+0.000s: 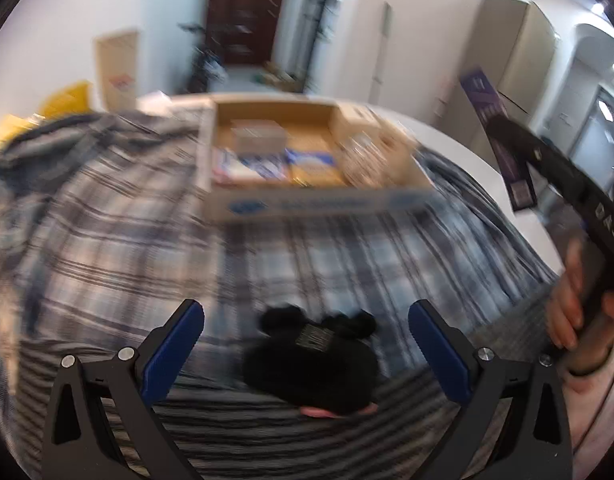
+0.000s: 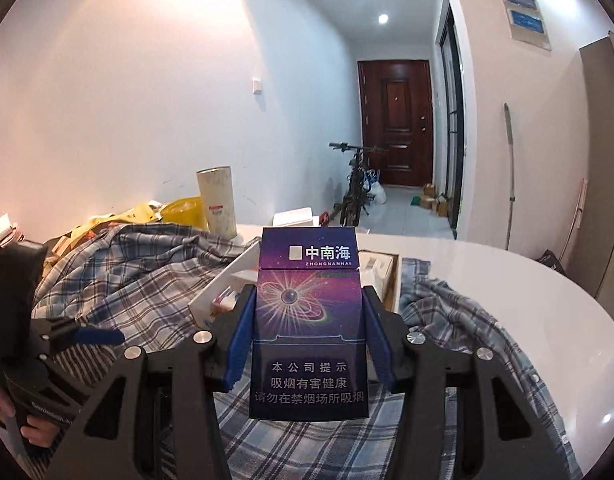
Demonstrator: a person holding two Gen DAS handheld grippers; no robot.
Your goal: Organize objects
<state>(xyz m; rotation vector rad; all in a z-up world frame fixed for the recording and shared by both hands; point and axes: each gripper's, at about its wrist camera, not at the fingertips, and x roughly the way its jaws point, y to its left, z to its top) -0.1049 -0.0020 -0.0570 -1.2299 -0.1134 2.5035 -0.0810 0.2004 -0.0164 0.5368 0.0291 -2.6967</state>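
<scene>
Right gripper (image 2: 307, 322) clamps cigarette pack (image 2: 307, 320) by its 2 narrow sides: light, stiff, crushable cardboard. Left gripper (image 1: 307, 334) spread, empty.

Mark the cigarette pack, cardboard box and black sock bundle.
cigarette pack (image 2: 309, 320): right wrist view, front face between the fingers.
cardboard box (image 1: 307, 204): left wrist view, near outer wall.
black sock bundle (image 1: 311, 372): left wrist view, middle of bundle.

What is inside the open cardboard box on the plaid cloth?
The cardboard box holds a small brown carton and several flat packets, too blurred to identify. Whatever lies beneath them is covered.
</scene>
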